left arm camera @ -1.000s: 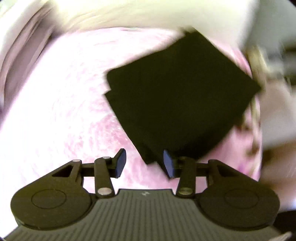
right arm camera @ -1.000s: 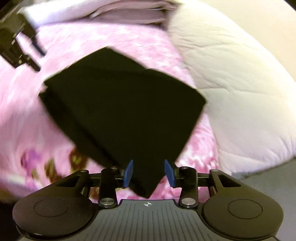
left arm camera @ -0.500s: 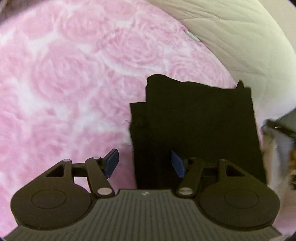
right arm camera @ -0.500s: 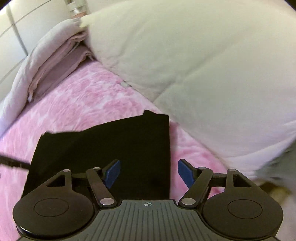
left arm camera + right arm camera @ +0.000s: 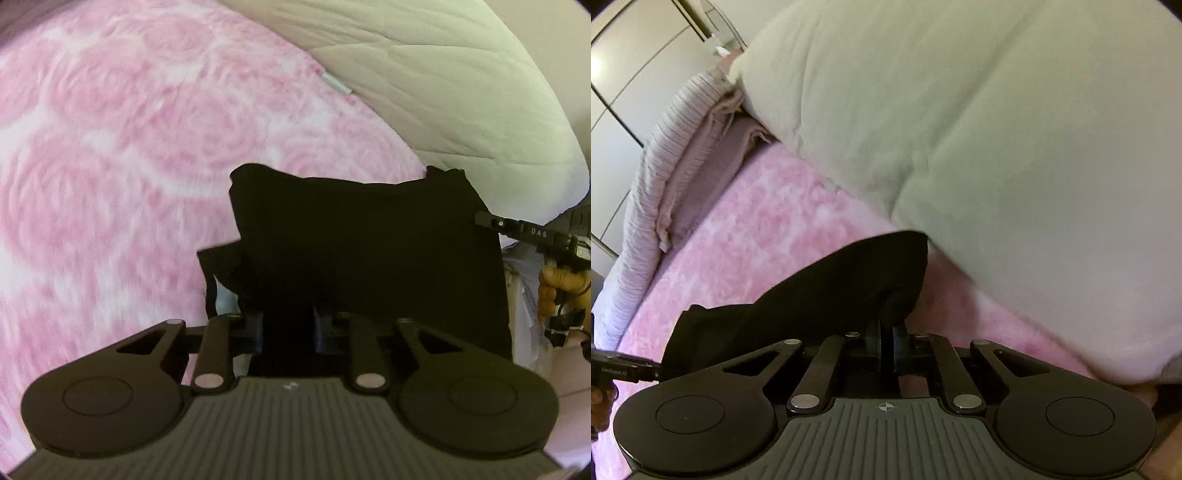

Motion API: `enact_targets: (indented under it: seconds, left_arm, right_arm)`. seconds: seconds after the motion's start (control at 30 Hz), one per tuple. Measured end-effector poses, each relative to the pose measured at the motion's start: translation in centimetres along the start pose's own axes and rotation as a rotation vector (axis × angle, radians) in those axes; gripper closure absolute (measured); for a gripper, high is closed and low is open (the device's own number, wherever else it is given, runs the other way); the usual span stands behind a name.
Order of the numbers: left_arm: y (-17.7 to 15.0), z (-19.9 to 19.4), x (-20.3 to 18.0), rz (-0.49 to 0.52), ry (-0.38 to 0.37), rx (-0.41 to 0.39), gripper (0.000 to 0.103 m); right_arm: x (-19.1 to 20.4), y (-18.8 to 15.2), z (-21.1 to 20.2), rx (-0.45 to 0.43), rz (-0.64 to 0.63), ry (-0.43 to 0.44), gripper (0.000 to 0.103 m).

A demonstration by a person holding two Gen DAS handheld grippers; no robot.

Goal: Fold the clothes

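A folded black garment [image 5: 369, 251] lies on the pink rose-patterned blanket [image 5: 110, 147]. My left gripper [image 5: 287, 328] is shut on its near edge, the cloth pinched between the blue pads. In the right wrist view the same black garment [image 5: 820, 295] stretches left across the blanket [image 5: 757, 229], and my right gripper [image 5: 886, 341] is shut on its near right corner. The right gripper's arm [image 5: 524, 230] shows at the garment's right edge in the left wrist view. The left gripper's tip [image 5: 624, 371] shows at the lower left of the right wrist view.
A big cream quilted duvet [image 5: 997, 129] is piled right behind the garment; it also shows in the left wrist view [image 5: 443, 74]. Folded mauve and striped bedding [image 5: 683, 158] lies along the bed's far left edge, with white wardrobe doors [image 5: 624, 62] behind it.
Both grippers were open over the garment half a second ago; both have closed on its near edge. The garment has shifted from a tilted diamond to lying square near the duvet.
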State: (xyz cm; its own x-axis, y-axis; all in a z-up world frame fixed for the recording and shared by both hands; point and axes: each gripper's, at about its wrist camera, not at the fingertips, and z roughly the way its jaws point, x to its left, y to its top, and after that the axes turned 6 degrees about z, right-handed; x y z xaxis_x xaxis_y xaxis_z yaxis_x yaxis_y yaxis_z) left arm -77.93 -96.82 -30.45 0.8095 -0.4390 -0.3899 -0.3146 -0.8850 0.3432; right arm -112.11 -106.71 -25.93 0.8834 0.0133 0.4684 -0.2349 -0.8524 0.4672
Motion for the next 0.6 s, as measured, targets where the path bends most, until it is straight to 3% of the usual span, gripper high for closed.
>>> enact_targets:
  seconds: [0.03,0.1,0.17,0.23,0.27,0.43,0.53,0.6]
  left_arm:
    - [0.1,0.6,0.3,-0.001,0.007,0.014,0.08]
    - [0.1,1.3,0.8,-0.012,0.017,0.034,0.067]
    - [-0.1,1.0,1.2,-0.029,0.024,0.033,0.063]
    - [-0.1,-0.2,1.1,-0.031,0.048,0.017,0.065]
    - [0.0,-1.1,0.9,-0.028,0.066,0.002,0.069]
    - [1.2,-4.7,-0.8,0.041,0.077,-0.121,0.068]
    - [3.1,-3.2,-1.4,0.088,0.054,-0.152,0.067]
    - [4.0,-0.5,-1.1,0.09,0.056,-0.108,0.068]
  right_arm:
    - [-0.2,0.0,0.7,0.015,-0.01,-0.011,0.099]
    - [-0.9,-0.6,2.2,0.051,-0.018,-0.031,0.092]
    - [-0.7,-0.7,1.5,0.035,-0.039,-0.067,0.072]
    - [-0.3,-0.7,0.4,0.007,-0.064,-0.106,0.064]
    - [0.2,-0.7,-0.3,-0.012,-0.094,-0.119,0.063]
    - [4.0,-0.6,-1.5,-0.07,-0.279,-0.086,0.061]
    - [5.4,-0.4,0.0,-0.072,-0.348,-0.05,0.061]
    - [5.5,-0.5,2.4,-0.037,-0.372,-0.045,0.061]
